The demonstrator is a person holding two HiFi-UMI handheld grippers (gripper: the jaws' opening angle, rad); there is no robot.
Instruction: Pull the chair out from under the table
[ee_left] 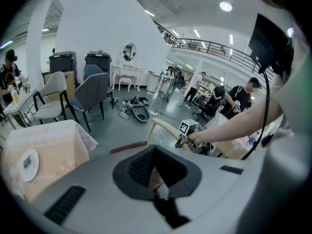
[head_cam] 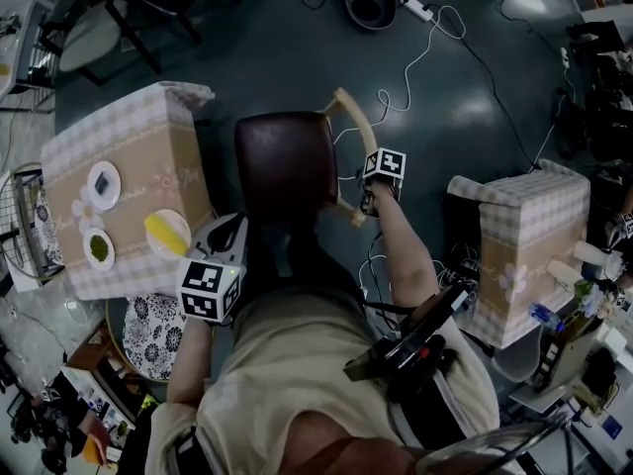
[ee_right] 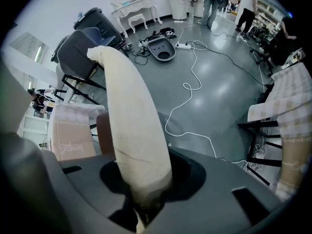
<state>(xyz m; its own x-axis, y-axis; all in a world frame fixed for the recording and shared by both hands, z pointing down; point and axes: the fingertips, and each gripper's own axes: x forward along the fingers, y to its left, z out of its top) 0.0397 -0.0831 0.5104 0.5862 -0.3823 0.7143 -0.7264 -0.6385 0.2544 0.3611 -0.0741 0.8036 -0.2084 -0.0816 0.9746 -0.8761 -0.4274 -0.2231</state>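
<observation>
- Broadly, a dark grey glossy floor [head_cam: 475, 117] fills the room, with a white cable [head_cam: 420, 52] trailing over it.
- Two tables stand well apart: a pink checked-cloth table [head_cam: 148, 127] on the left carrying small white plates [head_cam: 103, 184], and a second checked-cloth table [head_cam: 539, 216] on the right.
- Between them stands the brown-seated chair with a cream curved backrest [head_cam: 287, 166]. Its seat lies just beside the left table's right edge. The chair faces that table, and the backrest rail [ee_right: 131, 121] runs parallel to that edge.
- The right forearm [head_cam: 406, 250] reaches forward, nearly straight.
- The right gripper [head_cam: 369, 199] is clamped on the backrest rail.
- The left gripper [head_cam: 235, 228] sits low at the seat's near-left corner. A brownish sliver shows between its jaws, but whether they press on it cannot be told.
</observation>
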